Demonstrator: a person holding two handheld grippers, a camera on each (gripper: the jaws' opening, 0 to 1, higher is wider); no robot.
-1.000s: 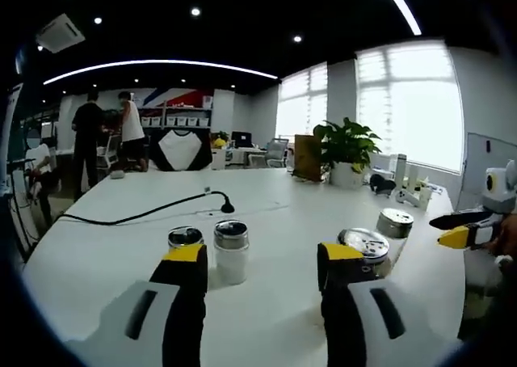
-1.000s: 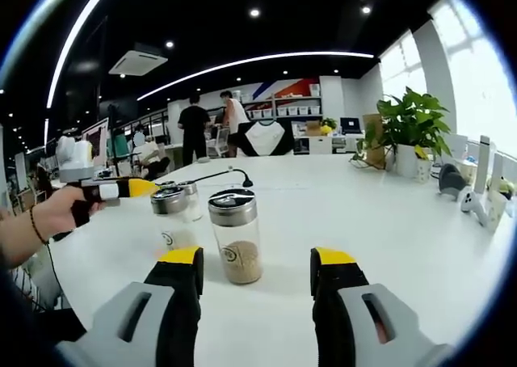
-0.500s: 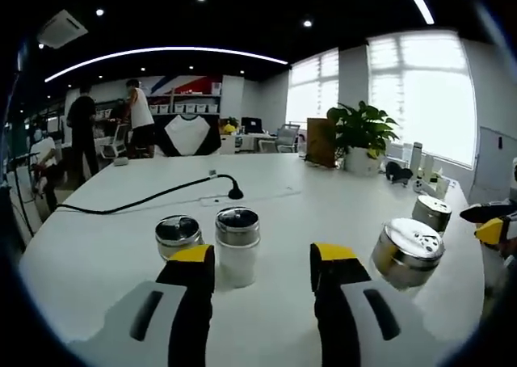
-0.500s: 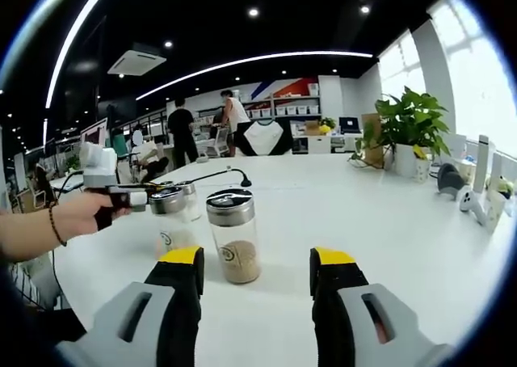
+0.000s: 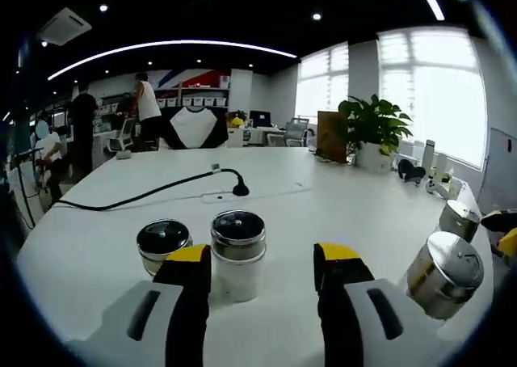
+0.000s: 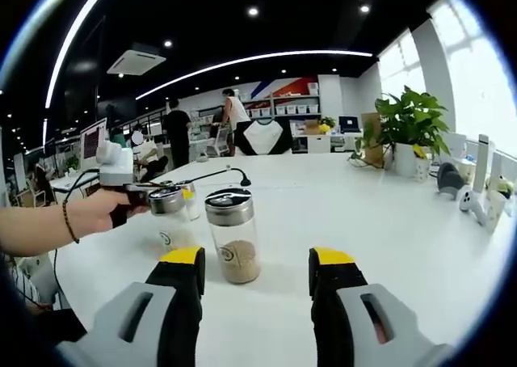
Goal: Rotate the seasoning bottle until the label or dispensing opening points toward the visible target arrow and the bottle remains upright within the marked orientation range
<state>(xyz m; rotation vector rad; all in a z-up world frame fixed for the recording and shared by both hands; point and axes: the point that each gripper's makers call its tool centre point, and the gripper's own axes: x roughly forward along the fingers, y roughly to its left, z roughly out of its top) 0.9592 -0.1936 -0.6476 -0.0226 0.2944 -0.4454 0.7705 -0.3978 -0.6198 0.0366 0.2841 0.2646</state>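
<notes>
Seasoning bottle (image 6: 234,238), clear glass, tan grains, metal cap, upright on white surface (image 6: 388,229). Right gripper (image 6: 254,268) fingers apart, bottle just ahead, nearer left finger, untouched. Left gripper (image 5: 262,262) fingers apart, white shaker (image 5: 237,254) just beyond left finger. Second bottle (image 6: 171,221) behind, beside hand (image 6: 101,209).

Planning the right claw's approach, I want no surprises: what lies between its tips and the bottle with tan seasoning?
Bare white table, as the right gripper view shows. The right claw stands open, short of the seasoning bottle.
</notes>
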